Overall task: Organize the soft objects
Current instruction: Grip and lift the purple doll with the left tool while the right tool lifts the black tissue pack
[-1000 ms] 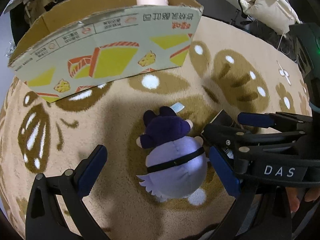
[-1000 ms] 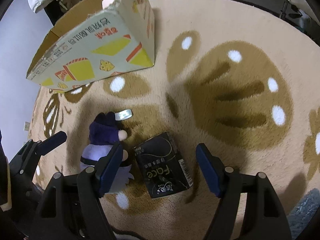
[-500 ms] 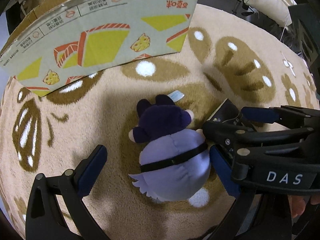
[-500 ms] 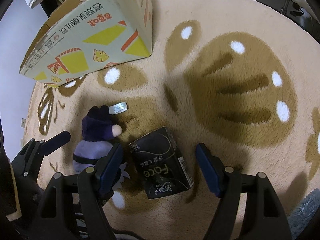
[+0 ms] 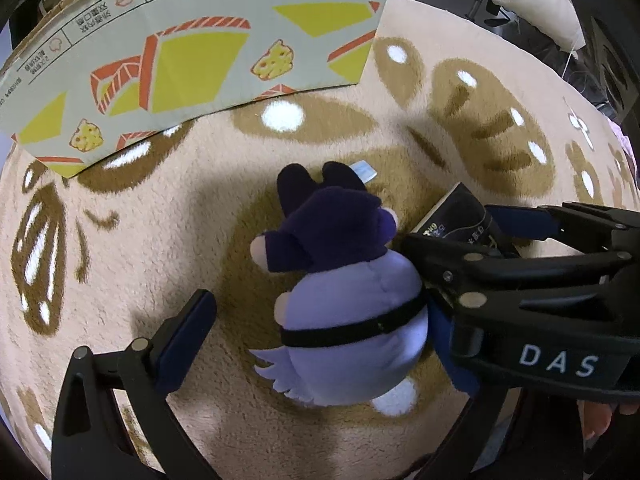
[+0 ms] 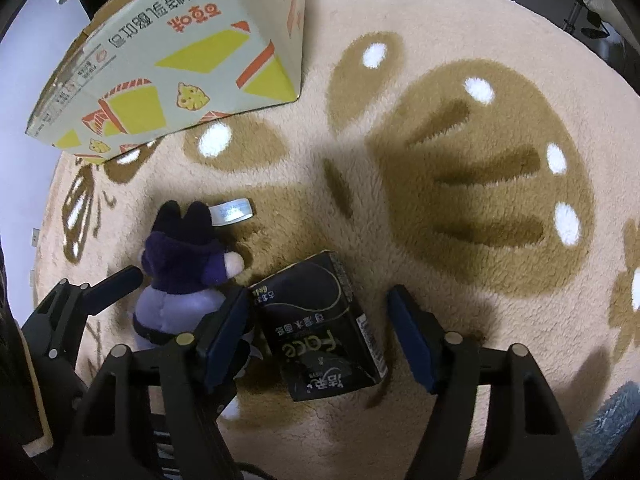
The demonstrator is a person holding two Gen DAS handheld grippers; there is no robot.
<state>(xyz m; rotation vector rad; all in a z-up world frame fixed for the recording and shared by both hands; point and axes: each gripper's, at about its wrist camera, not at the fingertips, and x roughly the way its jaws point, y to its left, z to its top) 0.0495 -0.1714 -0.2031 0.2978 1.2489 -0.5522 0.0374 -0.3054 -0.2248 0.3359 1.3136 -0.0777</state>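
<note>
A purple plush toy [image 5: 344,292] lies face down on the beige rug, and it also shows in the right wrist view [image 6: 176,276]. My left gripper [image 5: 316,340] is open with the plush between its fingers, low over the rug. A black tissue pack [image 6: 320,328] lies just right of the plush; it also shows in the left wrist view [image 5: 456,216]. My right gripper [image 6: 320,336] is open and straddles the pack. A printed cardboard box [image 5: 192,48] stands behind, also in the right wrist view [image 6: 172,56].
A small white tag [image 6: 232,212] lies by the plush's feet. The patterned round rug [image 6: 460,168] spreads to the right. Pale bedding [image 5: 532,4] and dark furniture sit beyond the rug's far edge.
Both grippers have dropped lower and moved forward. The plush now lies deeper between the left fingers, and the tissue pack deeper between the right fingers. Neither object has moved.
</note>
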